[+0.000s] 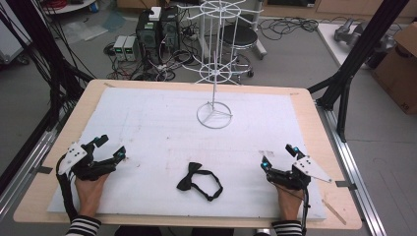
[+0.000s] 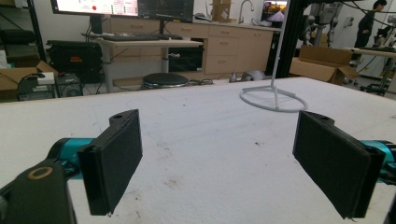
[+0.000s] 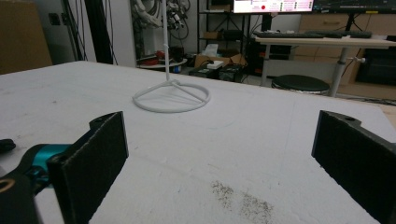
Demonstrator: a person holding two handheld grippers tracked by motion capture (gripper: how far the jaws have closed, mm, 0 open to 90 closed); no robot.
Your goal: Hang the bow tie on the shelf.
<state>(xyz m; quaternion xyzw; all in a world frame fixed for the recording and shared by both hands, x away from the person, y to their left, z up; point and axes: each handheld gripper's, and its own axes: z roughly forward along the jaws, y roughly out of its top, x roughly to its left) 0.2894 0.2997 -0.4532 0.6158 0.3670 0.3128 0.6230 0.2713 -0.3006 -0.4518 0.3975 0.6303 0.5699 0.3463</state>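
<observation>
Left gripper (image 1: 112,148) low over surface (image 1: 162,132), jaws wide apart, nothing between. Right gripper (image 1: 278,155) same: jaws spread, nothing held, resting near surface edge. Black bow tie (image 1: 198,181) flat on surface between both grippers, closer to person than either gripper's tips, well apart from both. White wire stand (image 1: 215,112) beyond bow tie, ahead of both grippers, upright; ring base seen past the jaws in left gripper view (image 2: 273,99) and in right gripper view (image 3: 171,97).
</observation>
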